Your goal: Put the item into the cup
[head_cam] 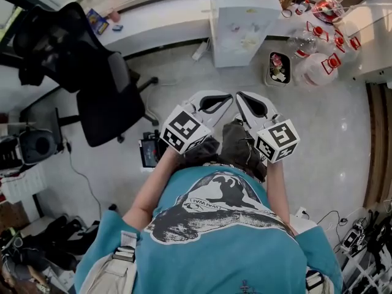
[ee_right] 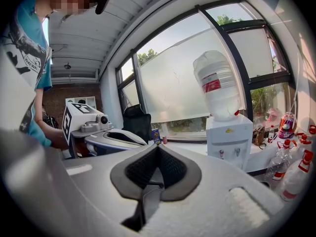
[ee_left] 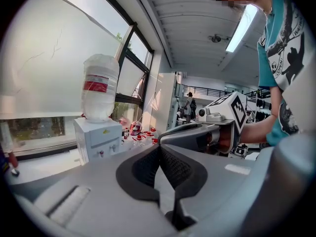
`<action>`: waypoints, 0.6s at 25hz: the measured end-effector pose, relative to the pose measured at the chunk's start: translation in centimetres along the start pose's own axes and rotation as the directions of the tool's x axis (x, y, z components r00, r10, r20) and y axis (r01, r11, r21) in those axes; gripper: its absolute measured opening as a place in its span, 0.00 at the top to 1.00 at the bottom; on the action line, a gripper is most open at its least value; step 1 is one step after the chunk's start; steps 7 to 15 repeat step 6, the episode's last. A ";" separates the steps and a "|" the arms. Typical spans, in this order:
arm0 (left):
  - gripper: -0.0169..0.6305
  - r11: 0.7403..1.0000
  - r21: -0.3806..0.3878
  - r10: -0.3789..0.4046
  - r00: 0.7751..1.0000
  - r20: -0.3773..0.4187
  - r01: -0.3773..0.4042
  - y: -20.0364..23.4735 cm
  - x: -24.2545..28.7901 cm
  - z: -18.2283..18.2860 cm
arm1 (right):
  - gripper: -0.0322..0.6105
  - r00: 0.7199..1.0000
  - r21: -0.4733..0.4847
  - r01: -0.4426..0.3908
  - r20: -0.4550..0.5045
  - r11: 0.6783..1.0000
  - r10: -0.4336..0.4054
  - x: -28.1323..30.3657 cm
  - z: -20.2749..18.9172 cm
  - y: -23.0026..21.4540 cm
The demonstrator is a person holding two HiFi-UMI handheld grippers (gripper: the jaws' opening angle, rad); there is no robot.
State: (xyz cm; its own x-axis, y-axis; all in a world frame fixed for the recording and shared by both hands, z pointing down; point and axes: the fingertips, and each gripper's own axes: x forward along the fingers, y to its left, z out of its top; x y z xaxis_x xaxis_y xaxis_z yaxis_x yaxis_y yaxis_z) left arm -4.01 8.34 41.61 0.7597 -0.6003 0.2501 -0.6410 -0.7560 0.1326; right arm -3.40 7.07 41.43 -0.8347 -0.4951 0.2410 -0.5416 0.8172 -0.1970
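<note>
Item and cup show in no view, so the task looks not begun: left tool (ee_left: 159,152) and right tool (ee_right: 157,152), both pressed together on nothing, held side by side above the floor (head_cam: 343,139), facing the far water dispenser (head_cam: 242,23), probably a resting carry.

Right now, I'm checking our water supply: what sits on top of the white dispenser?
An upturned water bottle with a red label stands on the dispenser. Its neck is hidden inside the dispenser's top, and its cloudy surface hides how full it is.
</note>
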 end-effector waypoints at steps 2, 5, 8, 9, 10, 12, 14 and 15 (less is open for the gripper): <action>0.96 1.000 -0.003 0.002 1.000 -0.001 -0.002 0.1 0.0 -0.1 | 0.95 1.000 -0.003 -0.004 -0.003 1.000 0.004 0.1 -0.1 0.1; 0.96 1.000 -0.006 0.003 1.000 -0.002 -0.003 0.1 0.0 -0.4 | 0.95 1.000 -0.007 -0.007 -0.007 1.000 0.007 0.2 -0.3 0.2; 0.96 1.000 -0.007 0.003 1.000 -0.003 -0.003 0.1 0.0 -0.4 | 0.95 1.000 -0.008 -0.008 -0.009 1.000 0.008 0.2 -0.4 0.2; 0.96 1.000 -0.007 0.003 1.000 -0.003 -0.003 0.1 0.0 -0.4 | 0.95 1.000 -0.008 -0.008 -0.009 1.000 0.008 0.2 -0.4 0.2; 0.96 1.000 -0.007 0.003 1.000 -0.003 -0.003 0.1 0.0 -0.4 | 0.95 1.000 -0.008 -0.008 -0.009 1.000 0.008 0.2 -0.4 0.2; 0.96 1.000 -0.007 0.003 1.000 -0.003 -0.003 0.1 0.0 -0.4 | 0.95 1.000 -0.008 -0.008 -0.009 1.000 0.008 0.2 -0.4 0.2; 0.96 1.000 -0.007 0.003 1.000 -0.003 -0.003 0.1 0.0 -0.4 | 0.95 1.000 -0.008 -0.008 -0.009 1.000 0.008 0.2 -0.4 0.2; 0.96 1.000 -0.007 0.003 1.000 -0.003 -0.003 0.1 0.0 -0.4 | 0.95 1.000 -0.008 -0.008 -0.009 1.000 0.008 0.2 -0.4 0.2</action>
